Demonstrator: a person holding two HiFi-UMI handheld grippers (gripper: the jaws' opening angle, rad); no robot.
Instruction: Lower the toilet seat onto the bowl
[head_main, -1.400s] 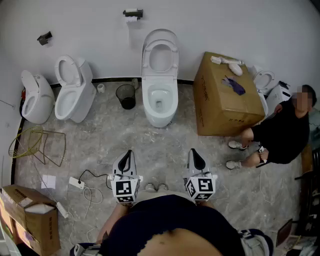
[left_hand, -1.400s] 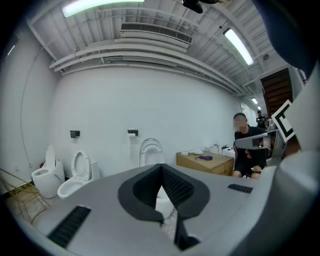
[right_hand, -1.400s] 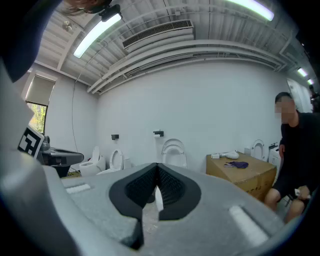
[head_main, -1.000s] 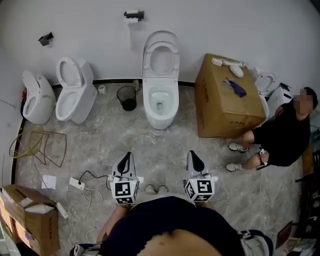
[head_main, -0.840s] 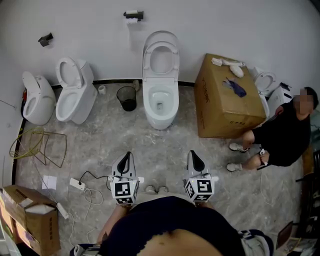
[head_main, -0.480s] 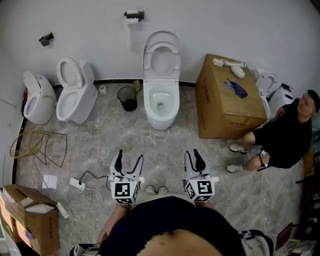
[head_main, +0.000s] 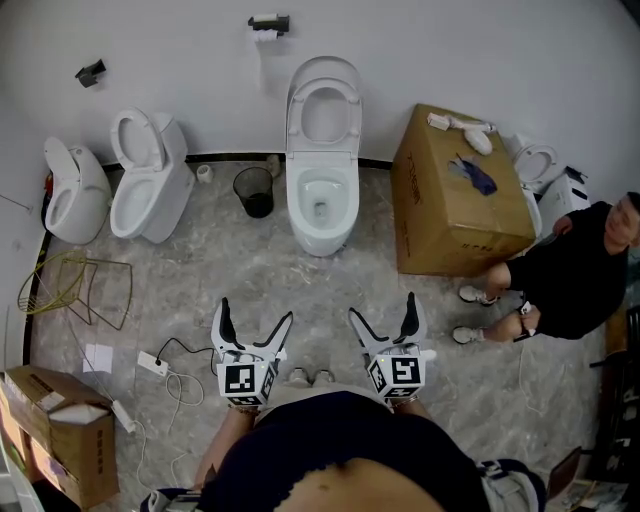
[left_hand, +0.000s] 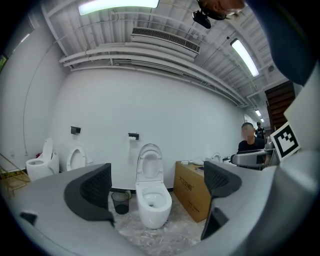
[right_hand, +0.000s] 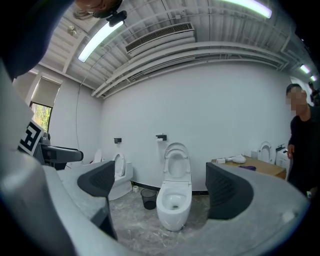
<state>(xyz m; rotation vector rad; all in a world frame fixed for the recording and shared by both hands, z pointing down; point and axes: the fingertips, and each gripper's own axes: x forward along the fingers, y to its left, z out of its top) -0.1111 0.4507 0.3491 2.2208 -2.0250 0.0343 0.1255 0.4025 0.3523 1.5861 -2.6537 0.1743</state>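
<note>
Toilet seat (head_main: 323, 105) stands raised at upper centre, untouched, while the left tongs (head_main: 255, 312) and right tongs (head_main: 382, 307), lower centre, have just been opening wide, empty, probably readying a reach.

Navy top (head_main: 340, 440); white left hand-held gripper (head_main: 255, 311), right hand-held gripper (head_main: 382, 306); marker cubes (head_main: 241, 380).

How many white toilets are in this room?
4 white ceramic toilets: two at the far left, one in the centre, one partly behind the brown cardboard box at right; more may hide there.
</note>
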